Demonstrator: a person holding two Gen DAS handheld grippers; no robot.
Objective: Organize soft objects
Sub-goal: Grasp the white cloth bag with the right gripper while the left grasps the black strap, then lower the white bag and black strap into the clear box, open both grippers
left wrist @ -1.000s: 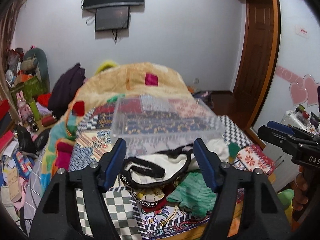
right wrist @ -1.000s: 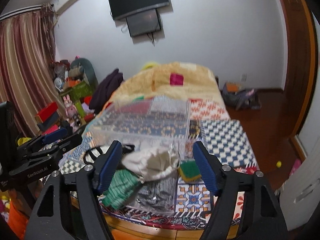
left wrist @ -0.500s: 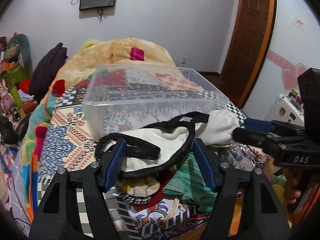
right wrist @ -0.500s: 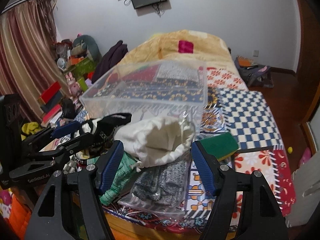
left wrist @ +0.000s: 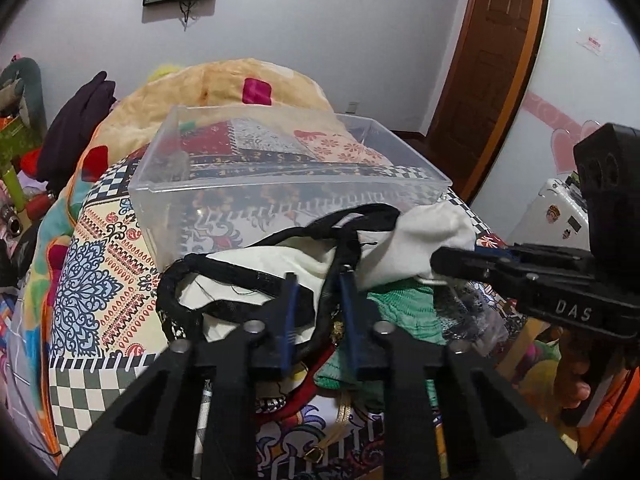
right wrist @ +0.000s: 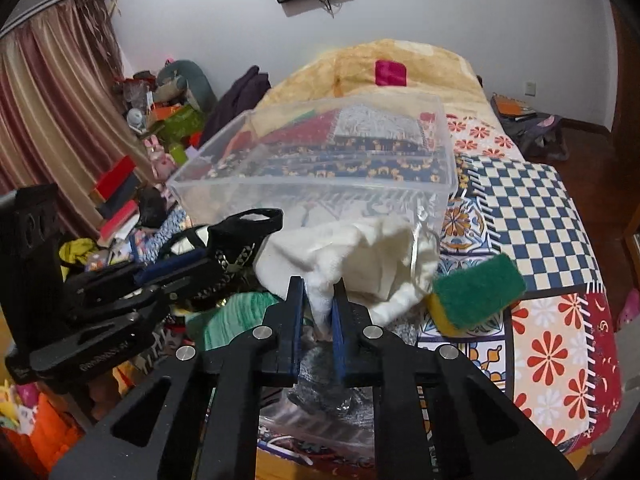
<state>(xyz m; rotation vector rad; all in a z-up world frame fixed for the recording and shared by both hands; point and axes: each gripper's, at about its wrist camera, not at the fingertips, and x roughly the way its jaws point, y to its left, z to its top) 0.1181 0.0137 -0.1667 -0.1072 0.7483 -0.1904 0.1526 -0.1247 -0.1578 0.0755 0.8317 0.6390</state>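
Observation:
A pile of soft things lies on the bed's near edge before a clear plastic bin [left wrist: 280, 184]. My left gripper [left wrist: 318, 280] is shut on the white bag with black trim [left wrist: 256, 268], pinching its black strap. My right gripper [right wrist: 318, 292] is shut on the white cloth [right wrist: 360, 248]; it also shows in the left wrist view [left wrist: 424, 236]. A green knit piece [left wrist: 404, 312] lies under both. A green-and-yellow sponge [right wrist: 476, 292] sits right of the cloth. The bin [right wrist: 320, 168] looks empty.
A patterned patchwork cover [right wrist: 532, 208] spreads over the bed, with a yellow blanket heap [left wrist: 224, 88] behind the bin. A clear packet with grey fabric [right wrist: 332, 396] lies at the bed's edge. Clutter and curtains [right wrist: 48, 112] stand at the left, a wooden door [left wrist: 492, 60] at the right.
Both grippers have moved down into the pile and closed from wide open: the left one on the bag's black strap, the right one on the white cloth.

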